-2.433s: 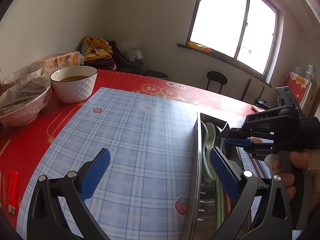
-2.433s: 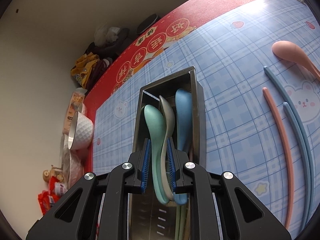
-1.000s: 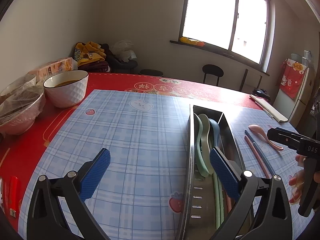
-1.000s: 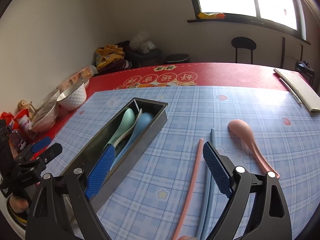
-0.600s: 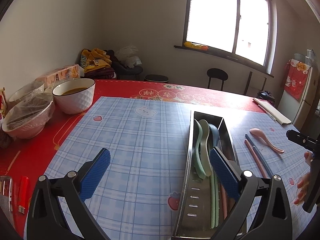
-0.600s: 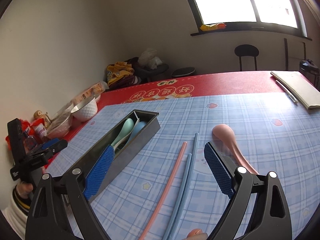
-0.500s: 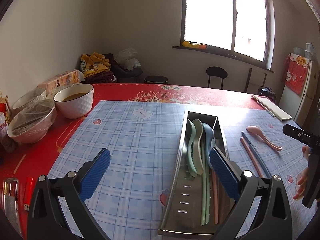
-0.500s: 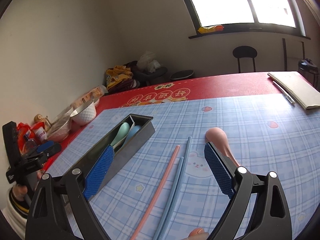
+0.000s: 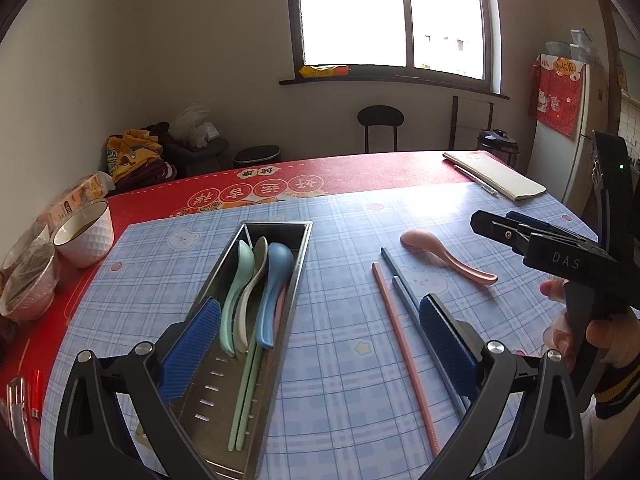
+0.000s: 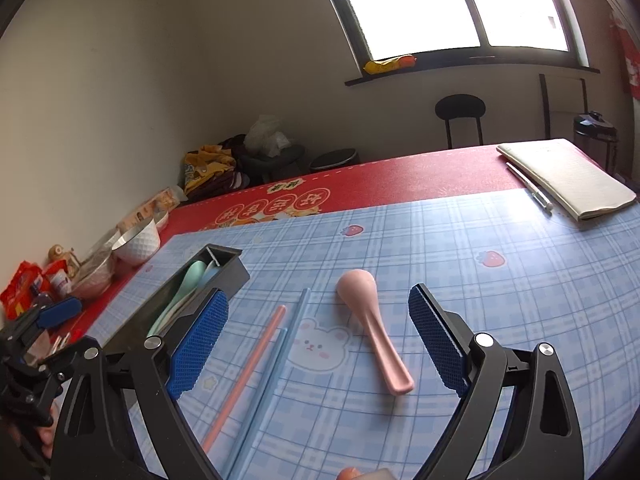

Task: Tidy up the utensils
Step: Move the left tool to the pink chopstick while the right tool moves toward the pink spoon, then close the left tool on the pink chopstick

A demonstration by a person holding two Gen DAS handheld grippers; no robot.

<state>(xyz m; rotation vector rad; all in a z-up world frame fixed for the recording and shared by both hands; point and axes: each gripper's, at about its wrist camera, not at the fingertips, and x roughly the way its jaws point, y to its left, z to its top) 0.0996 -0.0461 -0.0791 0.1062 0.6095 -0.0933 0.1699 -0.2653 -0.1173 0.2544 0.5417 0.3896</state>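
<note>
Right wrist view first: the right gripper [image 10: 316,336] hangs wide apart and empty above the pink spoon [image 10: 370,322], which lies flat on the blue checked mat [image 10: 500,300], bowl toward twelve o'clock, handle running down toward five. Its long axis sits nearly in line with the gap between the pads. At nine o'clock from it lie a pink chopstick [image 10: 248,372] and two blue chopsticks [image 10: 280,356], side by side, slanting from one o'clock down to seven.

Over to the left wrist view: the metal tray [image 9: 298,276] already holds a green spoon [image 9: 236,288], a pale spoon [image 9: 253,280], a blue spoon [image 9: 274,284] and some chopsticks, bowls pointing to the far end. The left gripper [image 9: 320,344] is spread open too, holding nothing, one pad over the tray.

So, by my reckoning, better than half done: one spoon and three chopsticks remain on the mat, well apart from the tray.
</note>
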